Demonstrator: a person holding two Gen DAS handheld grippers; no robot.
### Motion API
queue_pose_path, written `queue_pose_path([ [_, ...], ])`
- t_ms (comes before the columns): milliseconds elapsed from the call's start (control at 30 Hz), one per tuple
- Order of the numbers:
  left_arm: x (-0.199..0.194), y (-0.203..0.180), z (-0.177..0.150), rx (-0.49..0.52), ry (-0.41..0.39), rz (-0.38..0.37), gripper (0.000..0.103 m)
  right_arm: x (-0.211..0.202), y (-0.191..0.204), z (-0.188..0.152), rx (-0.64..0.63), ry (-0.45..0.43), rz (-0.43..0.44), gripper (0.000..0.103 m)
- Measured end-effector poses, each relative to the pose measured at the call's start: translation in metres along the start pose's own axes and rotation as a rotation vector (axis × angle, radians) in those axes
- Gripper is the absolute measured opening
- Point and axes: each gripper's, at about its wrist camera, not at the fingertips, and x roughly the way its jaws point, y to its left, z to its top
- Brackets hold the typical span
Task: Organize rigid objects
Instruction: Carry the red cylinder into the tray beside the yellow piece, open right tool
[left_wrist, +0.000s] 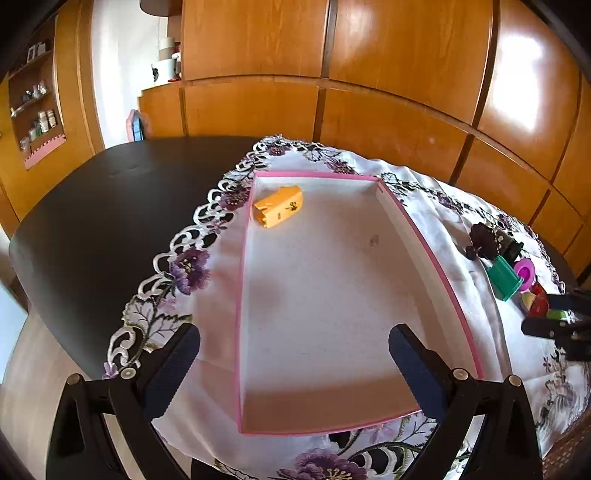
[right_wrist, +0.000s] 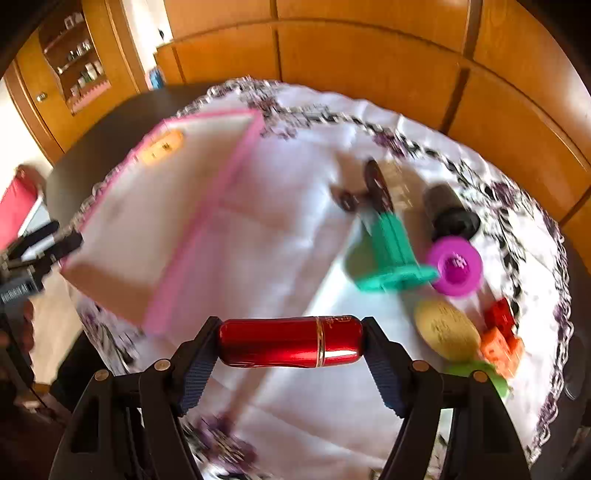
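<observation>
One red lipstick tube (right_wrist: 290, 341) clamped end-to-end in right gripper (right_wrist: 290, 345); glossy, rigid, light, slip-prone. Left gripper (left_wrist: 293, 345) wide open, empty, over pink-rimmed tray (left_wrist: 436, 258); tray at 10 o'clock.

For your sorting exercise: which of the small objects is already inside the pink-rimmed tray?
Only the yellow block, lying in the tray's far corner. The green piece and magenta ring sit outside on the cloth.

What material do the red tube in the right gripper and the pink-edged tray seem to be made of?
Red tube: probably lacquered metal or glossy plastic; it shows sharp highlights and a gold band. Pink-edged tray: likely cardboard; thin matte walls, dull whitish floor with faint stains.
</observation>
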Motion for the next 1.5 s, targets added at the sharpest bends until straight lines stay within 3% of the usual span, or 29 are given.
queue_pose_path([
  [367,-0.003,0.037,0.0,-0.082,0.005,0.038,0.103,0.016,0.067,0.059,-0.062,-0.101,0.111,0.076],
  [500,-0.003,0.059,-0.003,-0.127,0.01,0.068,0.103,0.038,0.096,0.08,-0.091,-0.09,0.132,0.076],
  [667,0.001,0.082,-0.008,-0.197,0.037,0.06,0.103,0.078,0.131,0.105,-0.114,-0.05,0.093,0.076],
  [800,0.002,0.087,-0.01,-0.213,0.041,0.052,0.103,0.109,0.148,0.125,-0.091,-0.024,0.062,0.076],
  [933,0.005,0.088,-0.011,-0.217,0.049,0.057,0.103,0.121,0.157,0.137,-0.092,-0.017,0.087,0.077],
  [1033,0.006,0.09,-0.011,-0.233,0.055,0.052,0.103,0.112,0.16,0.136,-0.108,-0.046,0.102,0.085],
  [1500,-0.005,0.066,-0.007,-0.183,0.034,0.026,0.103,0.057,0.149,0.097,-0.138,-0.177,0.054,0.085],
])
